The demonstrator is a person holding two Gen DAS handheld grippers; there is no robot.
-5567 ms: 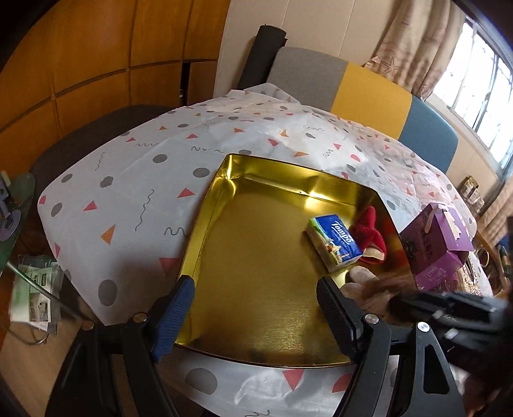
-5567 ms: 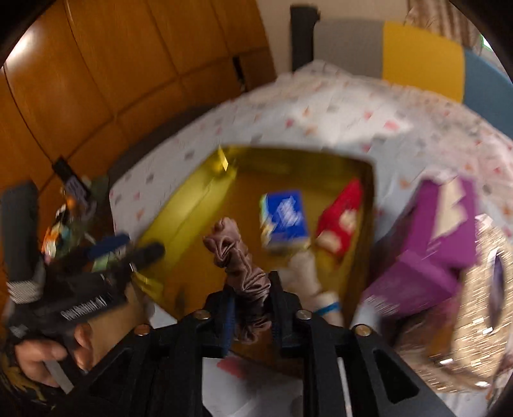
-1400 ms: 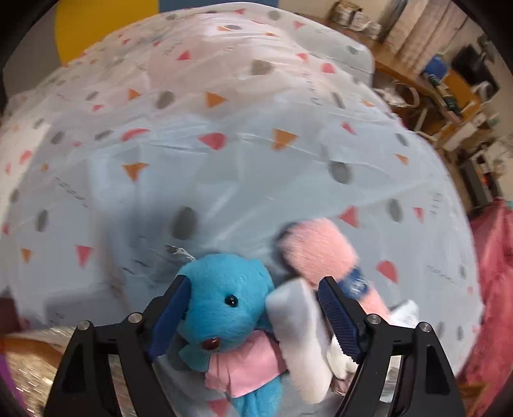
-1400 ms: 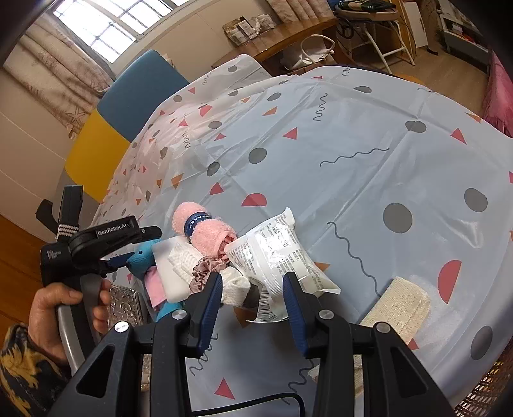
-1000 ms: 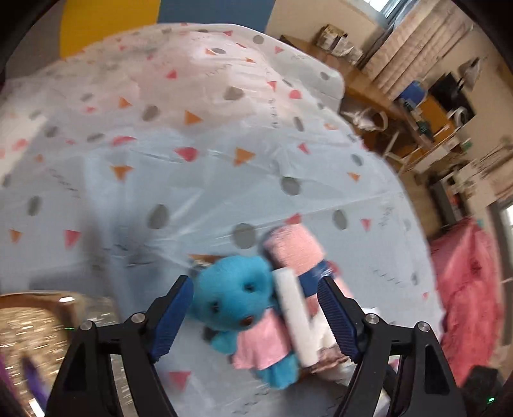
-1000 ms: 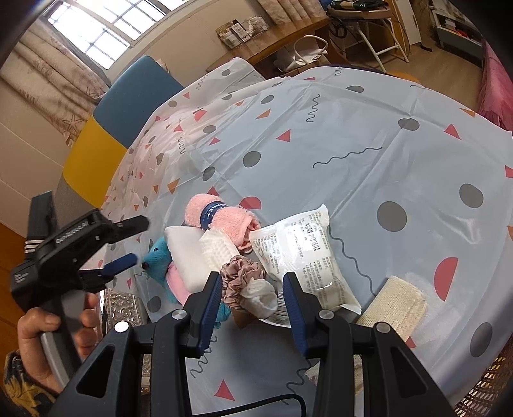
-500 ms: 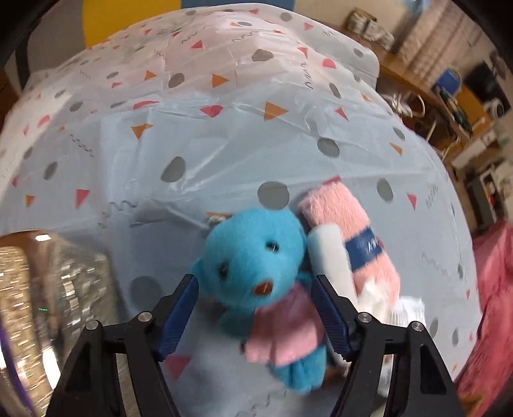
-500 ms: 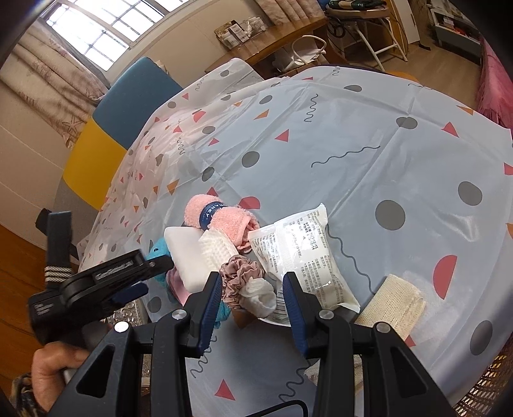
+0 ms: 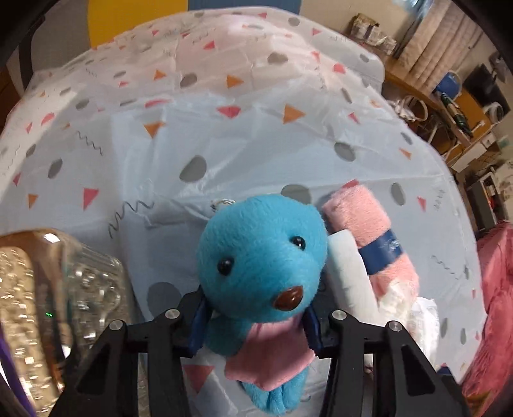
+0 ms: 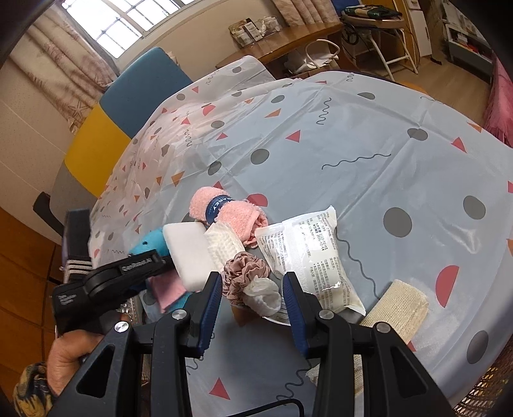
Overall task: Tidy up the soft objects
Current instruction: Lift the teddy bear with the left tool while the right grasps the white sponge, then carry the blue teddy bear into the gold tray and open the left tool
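A: Daylight enters through the barred window [image 10: 110, 24], upper left in the right wrist view; the glossy patterned plastic tablecloth [image 10: 368, 128] is evenly lit, with only faint shadows.

B: Noted. Glare on the crinkled clear packet [image 10: 307, 253]. Left wrist view: the glittery container [image 9: 48, 304] is smeared. Fisheye bending, dark corners in both.

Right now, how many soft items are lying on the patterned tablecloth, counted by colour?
Blue: 1, plush bear in a pink shirt
Pink: 2, rolled fluffy towel with a navy band, dusty-pink fabric scrunchie
White: 4, foam block, waffle-weave cloth, crumpled cloth, sealed plastic packet
Beige: 1, woven pad
Total: 8
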